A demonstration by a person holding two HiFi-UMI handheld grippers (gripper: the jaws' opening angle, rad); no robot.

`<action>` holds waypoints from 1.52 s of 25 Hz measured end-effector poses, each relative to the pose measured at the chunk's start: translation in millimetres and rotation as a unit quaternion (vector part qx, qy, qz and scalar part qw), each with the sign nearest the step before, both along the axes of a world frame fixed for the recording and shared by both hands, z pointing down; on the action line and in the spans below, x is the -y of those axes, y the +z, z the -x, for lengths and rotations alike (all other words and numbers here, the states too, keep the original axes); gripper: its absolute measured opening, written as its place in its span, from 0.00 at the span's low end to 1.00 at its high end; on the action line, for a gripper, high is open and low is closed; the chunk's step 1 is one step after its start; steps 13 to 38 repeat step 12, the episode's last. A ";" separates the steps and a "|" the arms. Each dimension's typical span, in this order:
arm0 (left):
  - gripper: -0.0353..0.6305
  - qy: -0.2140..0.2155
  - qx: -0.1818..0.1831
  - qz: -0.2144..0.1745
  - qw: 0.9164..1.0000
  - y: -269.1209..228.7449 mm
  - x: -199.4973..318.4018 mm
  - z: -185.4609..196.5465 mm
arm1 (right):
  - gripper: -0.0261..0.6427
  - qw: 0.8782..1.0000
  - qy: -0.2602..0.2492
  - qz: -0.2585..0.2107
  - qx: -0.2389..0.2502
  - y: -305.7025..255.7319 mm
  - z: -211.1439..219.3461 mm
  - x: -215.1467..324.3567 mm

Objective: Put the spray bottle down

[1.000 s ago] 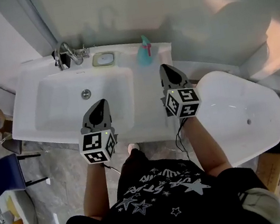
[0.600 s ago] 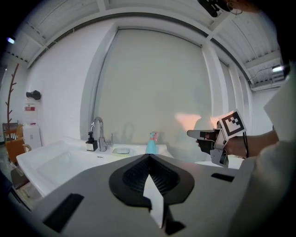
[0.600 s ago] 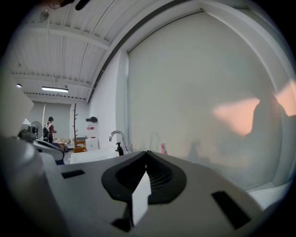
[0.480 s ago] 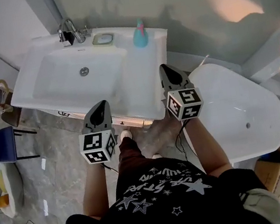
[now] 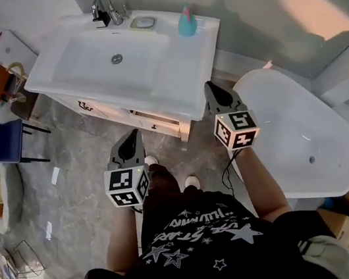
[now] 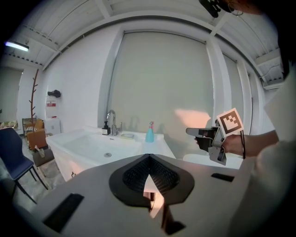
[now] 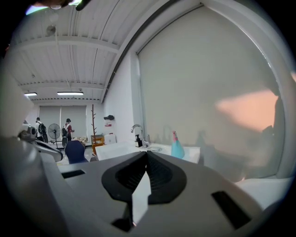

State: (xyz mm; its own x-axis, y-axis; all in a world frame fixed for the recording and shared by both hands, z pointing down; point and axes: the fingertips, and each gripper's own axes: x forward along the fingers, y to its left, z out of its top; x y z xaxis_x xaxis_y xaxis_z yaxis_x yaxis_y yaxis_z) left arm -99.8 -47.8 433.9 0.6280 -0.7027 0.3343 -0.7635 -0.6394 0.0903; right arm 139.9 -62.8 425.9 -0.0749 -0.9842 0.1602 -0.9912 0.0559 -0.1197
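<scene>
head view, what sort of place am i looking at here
Likely a bathroom mock-up inside a bigger hall: a white sink with a faucet, a teal spray bottle standing on its ledge, and a freestanding bathtub beside it.

The right gripper (image 7: 147, 154) is closed tight and holds nothing. Past it, the blue spray bottle (image 7: 177, 147) stands on the white sink (image 7: 113, 148).
</scene>
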 end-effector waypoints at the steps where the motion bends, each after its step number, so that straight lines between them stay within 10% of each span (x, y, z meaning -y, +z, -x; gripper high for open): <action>1: 0.08 -0.005 0.002 0.001 1.000 0.8 -7.2 6.3 | 0.06 1.000 -0.003 -0.001 0.004 1.1 4.6 -3.9; 12: 0.08 -0.029 -0.001 0.005 1.000 -0.2 -50.2 77.3 | 0.06 1.000 -0.015 -0.002 0.008 -0.8 67.2 -34.0; 38: 0.08 -0.029 -0.001 0.005 1.000 -0.2 -50.2 77.3 | 0.06 1.000 -0.015 -0.002 0.008 -0.8 67.2 -34.0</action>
